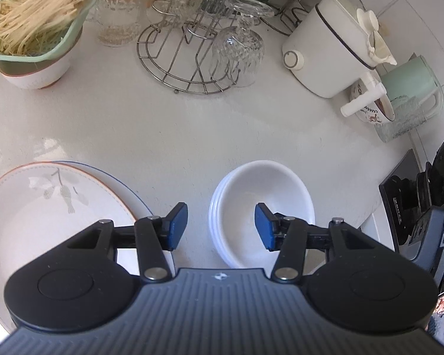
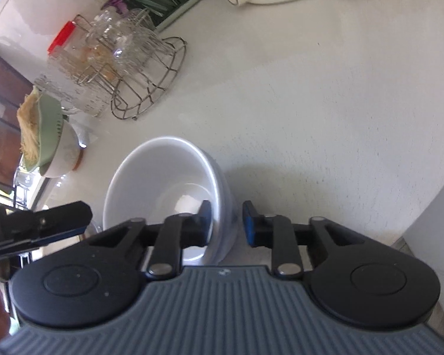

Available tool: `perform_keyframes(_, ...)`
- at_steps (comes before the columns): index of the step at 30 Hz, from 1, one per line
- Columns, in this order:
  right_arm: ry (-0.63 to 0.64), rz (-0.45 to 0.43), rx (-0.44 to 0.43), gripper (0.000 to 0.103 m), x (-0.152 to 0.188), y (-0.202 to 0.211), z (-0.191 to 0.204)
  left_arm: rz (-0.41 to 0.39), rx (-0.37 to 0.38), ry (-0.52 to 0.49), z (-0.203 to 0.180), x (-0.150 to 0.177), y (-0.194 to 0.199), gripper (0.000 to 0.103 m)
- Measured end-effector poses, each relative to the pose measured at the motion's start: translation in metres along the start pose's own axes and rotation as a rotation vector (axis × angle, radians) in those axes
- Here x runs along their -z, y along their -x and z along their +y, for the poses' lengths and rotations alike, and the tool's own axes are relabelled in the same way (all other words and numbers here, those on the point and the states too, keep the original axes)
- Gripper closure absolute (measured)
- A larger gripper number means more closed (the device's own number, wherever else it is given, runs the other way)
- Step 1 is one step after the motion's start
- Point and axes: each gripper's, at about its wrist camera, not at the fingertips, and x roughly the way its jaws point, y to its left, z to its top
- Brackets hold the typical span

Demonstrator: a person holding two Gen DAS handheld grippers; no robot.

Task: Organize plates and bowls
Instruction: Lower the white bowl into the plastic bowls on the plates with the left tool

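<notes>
In the left wrist view, the left gripper [image 1: 221,226] hangs released, its fingers wide apart over the near left rim of the stacked white bowls [image 1: 263,207] on the bench [image 1: 168,130]; the flowered plates [image 1: 44,213] lie near left. In the right wrist view, the right gripper [image 2: 224,224] straddles the bowls' near right wall (fingers apart, not pinching).

Glossy white bowls [image 1: 262,207], matt countertop [image 1: 168,130]

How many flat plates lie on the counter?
2: a leaf-patterned plate at near left, stacked on a blue-rimmed plate peeking out beneath. More may be hidden underneath.
</notes>
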Motion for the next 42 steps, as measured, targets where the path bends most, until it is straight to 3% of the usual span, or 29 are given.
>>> perform_keyframes(6, -0.013, -0.035, 0.034, 0.089, 0.001, 0.012, -0.010, 0.020, 0.029, -0.027, -0.013, -0.001, -0.009, 0.047)
perform_keyframes(13, -0.026, -0.068, 0.080, 0.089, -0.001, 0.028, -0.023, 0.066, 0.059, -0.077, -0.040, 0.006, -0.030, 0.047)
perform_keyframes(27, -0.022, -0.036, 0.084, 0.089, 0.006, 0.028, -0.033, 0.144, 0.030, -0.095, -0.057, 0.029, -0.059, 0.049)
perform_keyframes(32, 0.001, -0.043, 0.083, 0.089, 0.007, 0.028, -0.031, 0.150, 0.017, -0.094, -0.055, 0.031, -0.064, 0.061)
perform_keyframes(37, -0.016, -0.044, 0.084, 0.089, 0.008, 0.029, -0.033, 0.152, 0.019, -0.077, -0.046, 0.030, -0.064, 0.079)
perform_keyframes(42, -0.043, -0.057, 0.070, 0.089, 0.010, 0.038, -0.034, 0.146, 0.028, -0.091, -0.048, 0.029, -0.054, 0.080)
